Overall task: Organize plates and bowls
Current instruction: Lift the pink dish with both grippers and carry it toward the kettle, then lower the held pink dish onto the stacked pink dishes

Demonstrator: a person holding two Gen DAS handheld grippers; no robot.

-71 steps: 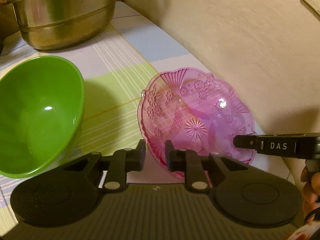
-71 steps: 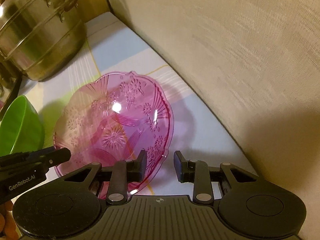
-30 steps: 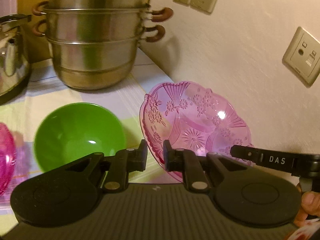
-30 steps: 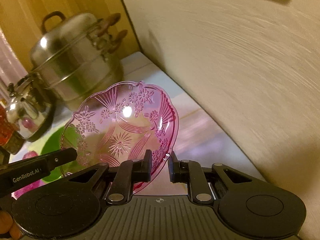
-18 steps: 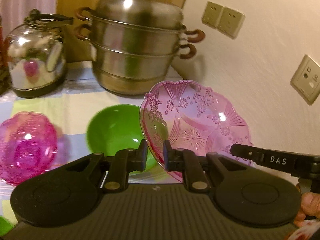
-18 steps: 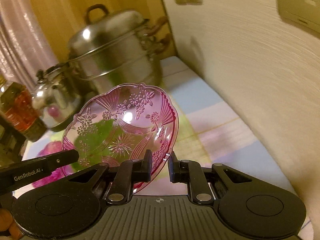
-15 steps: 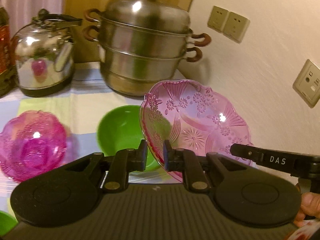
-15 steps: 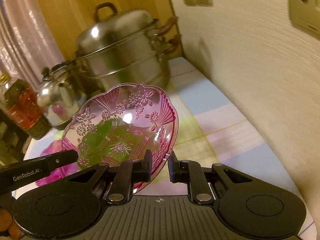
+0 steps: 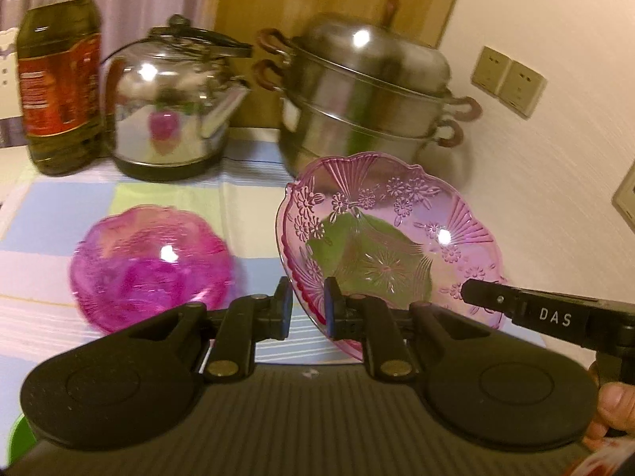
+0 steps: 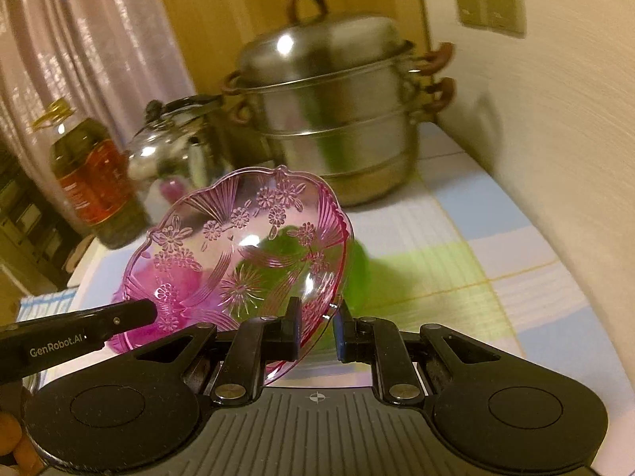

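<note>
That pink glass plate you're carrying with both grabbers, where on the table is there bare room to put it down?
The pink plate could land on bare cloth by the wall, right of the green bowl and in front of the steamer pot. A narrower strip lies between the pink bowl and kettle. The back row, with the oil bottle, is crowded.

"DAS", "GenRobot.AI" (hand-held gripper (image 9: 308,309) fingers)
</note>
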